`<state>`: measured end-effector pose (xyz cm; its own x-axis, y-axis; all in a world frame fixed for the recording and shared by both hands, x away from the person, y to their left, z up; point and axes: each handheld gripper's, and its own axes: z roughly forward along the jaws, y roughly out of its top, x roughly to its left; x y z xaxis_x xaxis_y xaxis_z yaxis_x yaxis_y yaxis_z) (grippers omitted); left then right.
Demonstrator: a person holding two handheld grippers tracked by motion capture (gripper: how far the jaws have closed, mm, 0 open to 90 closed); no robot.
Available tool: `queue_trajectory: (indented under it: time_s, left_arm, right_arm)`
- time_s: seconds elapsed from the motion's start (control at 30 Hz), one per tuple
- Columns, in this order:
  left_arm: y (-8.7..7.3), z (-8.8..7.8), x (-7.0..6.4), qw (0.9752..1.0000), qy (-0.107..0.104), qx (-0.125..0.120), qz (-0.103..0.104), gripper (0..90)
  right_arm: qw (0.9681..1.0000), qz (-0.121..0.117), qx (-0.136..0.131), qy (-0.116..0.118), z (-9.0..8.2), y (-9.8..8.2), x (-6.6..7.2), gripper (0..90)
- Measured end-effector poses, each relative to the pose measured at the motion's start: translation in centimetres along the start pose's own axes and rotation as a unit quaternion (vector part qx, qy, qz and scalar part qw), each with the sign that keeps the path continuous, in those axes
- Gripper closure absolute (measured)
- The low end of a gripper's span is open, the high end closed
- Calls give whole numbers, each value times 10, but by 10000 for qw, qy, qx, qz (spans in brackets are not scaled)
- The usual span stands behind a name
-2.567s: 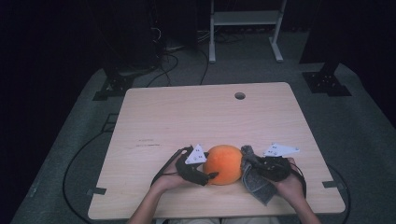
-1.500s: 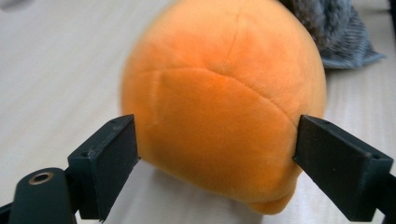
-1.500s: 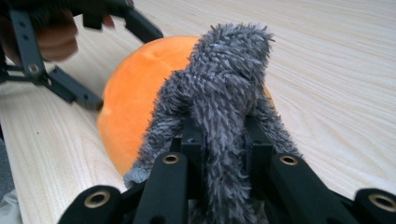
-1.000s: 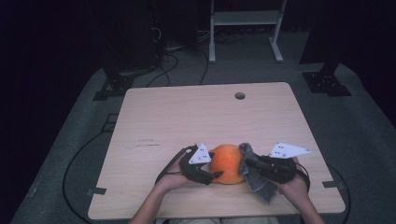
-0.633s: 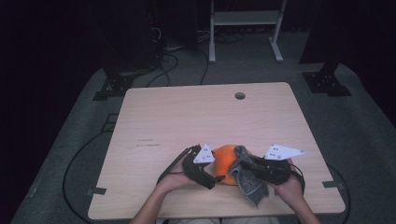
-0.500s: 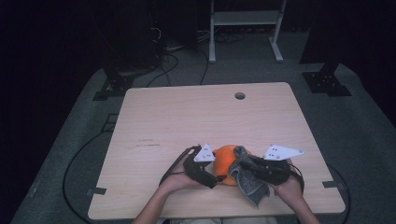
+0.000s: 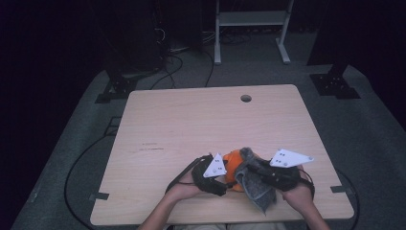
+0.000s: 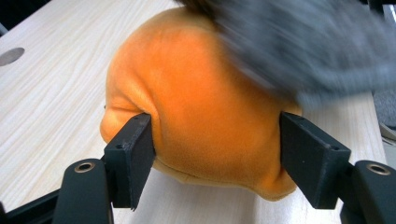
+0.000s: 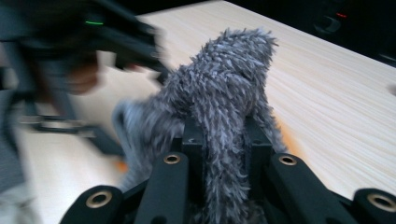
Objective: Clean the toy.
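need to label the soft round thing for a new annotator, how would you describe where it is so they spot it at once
On the pale wooden table, look at the near edge between the person's two hands. The orange plush ball sits there, squeezed by the left gripper; it is bright orange and smooth, unlike the shaggy grey cloth draped against it.

Black hand-held gripper (image 7: 221, 178); brass screws

An orange plush ball (image 7: 233, 165) lies on the table's near edge, half draped by a shaggy grey cloth (image 7: 253, 184) (bunched).
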<state>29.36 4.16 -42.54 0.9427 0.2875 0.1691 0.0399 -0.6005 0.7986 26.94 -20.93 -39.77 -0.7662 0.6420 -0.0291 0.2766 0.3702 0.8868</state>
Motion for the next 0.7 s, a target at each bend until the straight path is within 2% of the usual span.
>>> queue_trajectory:
  time_s: [0.03, 0.1, 0.17, 0.23, 0.3, 0.37, 0.47, 0.53, 0.6, 0.7]
  left_arm:
    - [1, 0, 0, 9999, 37, -36, -100, 281]
    - [5, 1, 3, 9991, 109, -175, -368, 212]
    - [7, 1, 5, 9979, 153, -297, -547, 175]
    - [6, 5, 4, 9979, 141, -212, -596, 176]
    - [4, 7, 1, 9987, 168, -91, -476, 181]
    - [3, 6, -3, 9997, 159, -38, -192, 215]
    - [3, 5, -6, 9999, 106, -8, 54, 256]
    - [3, 4, -4, 9999, 56, 54, 126, 254]
    - [2, 1, 0, 10000, 31, 40, 30, 210]
    - [3, -1, 5, 9992, 156, -179, -306, 132]
  right_arm:
    - [9999, 57, 47, -103, 0, -3, -5, 752]
    - [9994, 332, -11, -44, 0, -11, -14, 756]
    - [9994, 349, 9, -72, 0, -13, -16, 756]
    - [9995, 312, 33, -51, 0, -12, -15, 756]
    - [9995, 262, 140, 88, 2, -11, -13, 753]
    - [9988, 176, 331, 301, 3, -8, -11, 750]
    - [9991, -86, 366, 207, -1, -1, -5, 750]
    - [9991, -81, 362, 212, 0, -1, -5, 751]
    - [9989, -6, 358, 305, 3, -5, -7, 751]
    - [9983, 136, 357, 450, 4, -10, -12, 751]
